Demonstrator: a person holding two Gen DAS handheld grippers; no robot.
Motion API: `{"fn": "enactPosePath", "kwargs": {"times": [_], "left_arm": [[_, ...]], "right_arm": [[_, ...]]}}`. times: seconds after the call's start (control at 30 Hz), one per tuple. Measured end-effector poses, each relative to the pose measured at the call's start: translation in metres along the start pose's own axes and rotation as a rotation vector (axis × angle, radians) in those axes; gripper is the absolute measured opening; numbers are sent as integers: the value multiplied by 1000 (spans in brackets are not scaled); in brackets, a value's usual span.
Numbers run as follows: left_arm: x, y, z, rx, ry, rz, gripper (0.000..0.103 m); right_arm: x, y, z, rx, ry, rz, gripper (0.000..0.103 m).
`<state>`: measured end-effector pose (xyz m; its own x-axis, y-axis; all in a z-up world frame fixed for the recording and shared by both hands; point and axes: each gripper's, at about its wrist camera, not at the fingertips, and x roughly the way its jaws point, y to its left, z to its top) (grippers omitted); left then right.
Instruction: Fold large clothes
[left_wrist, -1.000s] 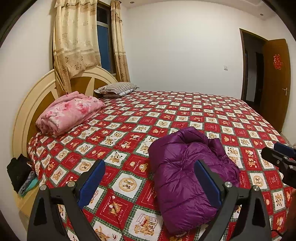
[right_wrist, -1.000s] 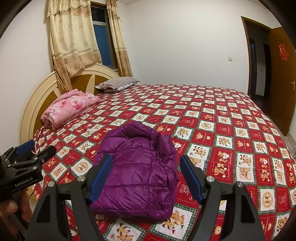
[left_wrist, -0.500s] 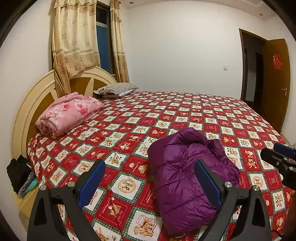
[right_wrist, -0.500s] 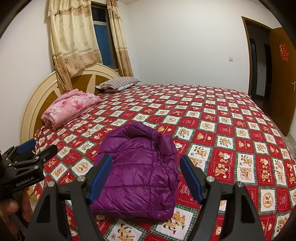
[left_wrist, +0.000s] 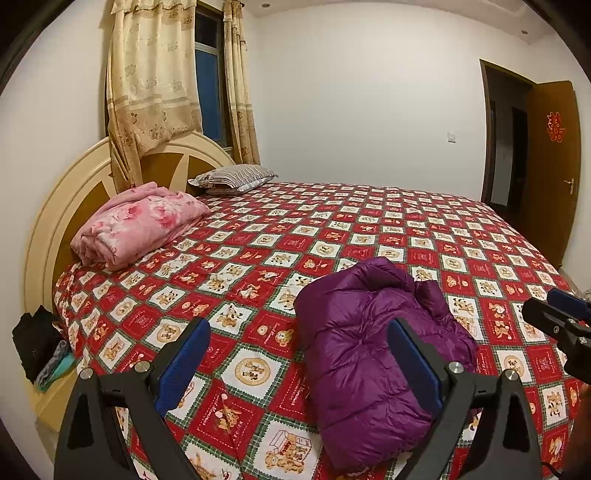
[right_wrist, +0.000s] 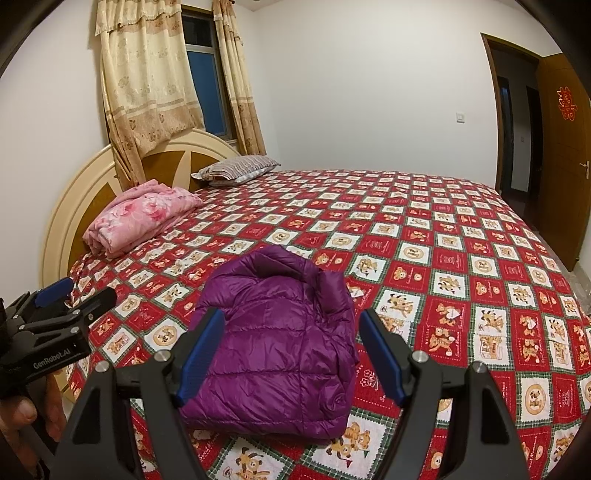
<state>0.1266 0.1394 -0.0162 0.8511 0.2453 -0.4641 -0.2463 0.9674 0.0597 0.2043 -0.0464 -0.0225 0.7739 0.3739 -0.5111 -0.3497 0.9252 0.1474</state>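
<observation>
On red patchwork bedspread (left_wrist: 258, 280), folded purple jacket (right_wrist: 273, 354) rests.

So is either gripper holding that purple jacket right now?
No, the purple jacket lies folded on the bed, with both the right gripper and left gripper open and empty.

Folded purple jacket (right_wrist: 275, 350) between spread tool (right_wrist: 291, 354) fingers

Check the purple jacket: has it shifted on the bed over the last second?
No. The jacket lies on the same quilt squares in both views, its collar pointing toward the same pillow. Both tongs hang open, apart from it.
</observation>
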Motion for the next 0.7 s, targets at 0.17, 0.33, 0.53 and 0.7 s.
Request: {"fn": "enactPosePath", "kwargs": {"times": [0.17, 0.33, 0.53, 0.7], "left_arm": [[-1, -2, 0, 4, -14, 10, 97], [-1, -5, 0, 16, -13, 27, 97], [-2, -8, -2, 34, -17, 39, 97], [-1, -9, -2, 31, -22, 43, 97]], "right_arm": [[-1, 1, 3, 1, -3, 3, 78], [-1, 1, 3, 3, -4, 3, 78], [-1, 1, 3, 2, -3, 4, 78], [-1, 3, 3, 2, -2, 5, 78]]}}
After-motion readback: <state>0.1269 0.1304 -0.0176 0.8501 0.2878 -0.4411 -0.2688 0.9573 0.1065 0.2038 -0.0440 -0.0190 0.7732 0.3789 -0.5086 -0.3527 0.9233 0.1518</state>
